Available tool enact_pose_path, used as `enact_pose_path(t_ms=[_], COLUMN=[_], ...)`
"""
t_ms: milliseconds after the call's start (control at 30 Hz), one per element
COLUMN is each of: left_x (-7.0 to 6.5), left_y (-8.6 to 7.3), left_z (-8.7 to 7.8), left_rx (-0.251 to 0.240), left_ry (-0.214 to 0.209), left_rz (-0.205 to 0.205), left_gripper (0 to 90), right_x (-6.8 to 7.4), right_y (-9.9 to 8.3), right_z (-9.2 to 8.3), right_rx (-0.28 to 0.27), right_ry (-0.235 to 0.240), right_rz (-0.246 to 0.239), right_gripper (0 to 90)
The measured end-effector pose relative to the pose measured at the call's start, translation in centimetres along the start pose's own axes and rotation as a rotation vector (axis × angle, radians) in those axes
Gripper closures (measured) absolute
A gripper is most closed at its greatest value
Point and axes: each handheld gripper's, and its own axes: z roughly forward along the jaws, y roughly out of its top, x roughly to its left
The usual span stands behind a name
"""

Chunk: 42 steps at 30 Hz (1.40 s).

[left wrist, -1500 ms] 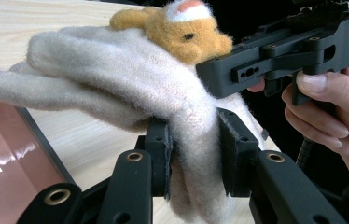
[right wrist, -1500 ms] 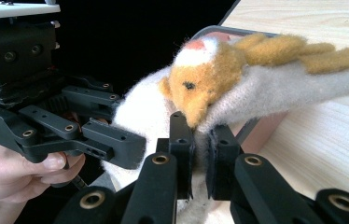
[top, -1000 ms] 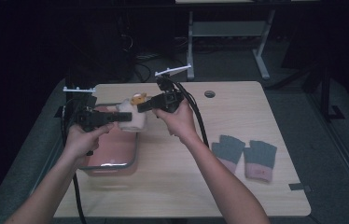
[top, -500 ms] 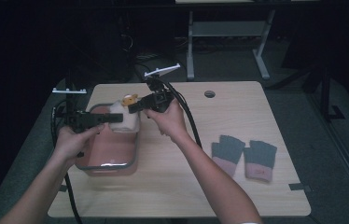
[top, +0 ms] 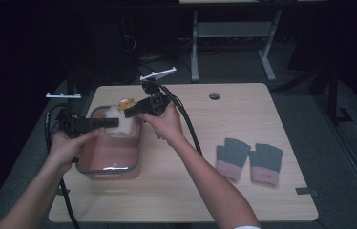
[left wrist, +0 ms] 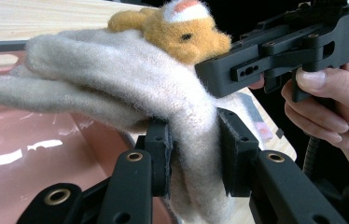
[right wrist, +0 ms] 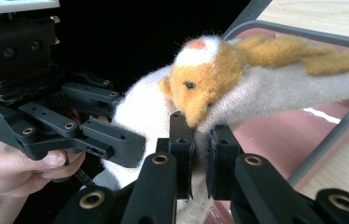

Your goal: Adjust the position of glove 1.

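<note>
Now I have both tongs on the same thing. My left tongs (left wrist: 193,154) are pinching the cream glove (left wrist: 116,79) at its cuff end, with the wool bunched between the two black pads; in the high view the left tongs (top: 112,123) reach in from the left. My right tongs (right wrist: 199,154) are pressed onto a fold of the same cream glove (right wrist: 275,95), just under the small orange animal face (right wrist: 200,84) sewn on it. In the high view the right tongs (top: 130,112) come in from the other side, so the two sets of tips lie close together with the glove (top: 119,125) stretched between them.

The glove hangs off the surface, held above the far end of the pink tray (top: 95,167), which sits below both tongs on the tabletop (top: 243,114). From my left tongs the glove's fingers spread away to the left over the tray's glossy floor, and the orange face (left wrist: 182,32) sits right beside the body of the right tongs.

Well away from my right tongs, on the near right part of the tabletop, a pair of grey gloves with pink cuffs (top: 249,160) lies flat, side by side.
</note>
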Motion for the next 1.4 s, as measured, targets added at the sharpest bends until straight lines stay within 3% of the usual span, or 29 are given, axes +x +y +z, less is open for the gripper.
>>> enact_pose_path(t_ms=[600,1100,1400], left_x=[2.3,4.1,5.2], left_y=[-1.5,-3.0,-3.8], left_z=[-0.9,-0.7,0.1], left_rx=[0.017,0.04,0.069], left_ry=[0.027,0.051,0.071], left_rz=[-0.044,-0.08,-0.105], left_gripper=[68.1,68.1,68.1], right_x=[-0.5,-1.7,-3.1], right_y=[-0.2,-1.1,-1.8], right_z=[3.2,5.9,7.4], right_rx=[0.036,0.064,0.082], right_ry=[0.029,0.043,0.054], right_rz=[0.021,0.046,0.082], right_gripper=[82.7,82.7,82.5])
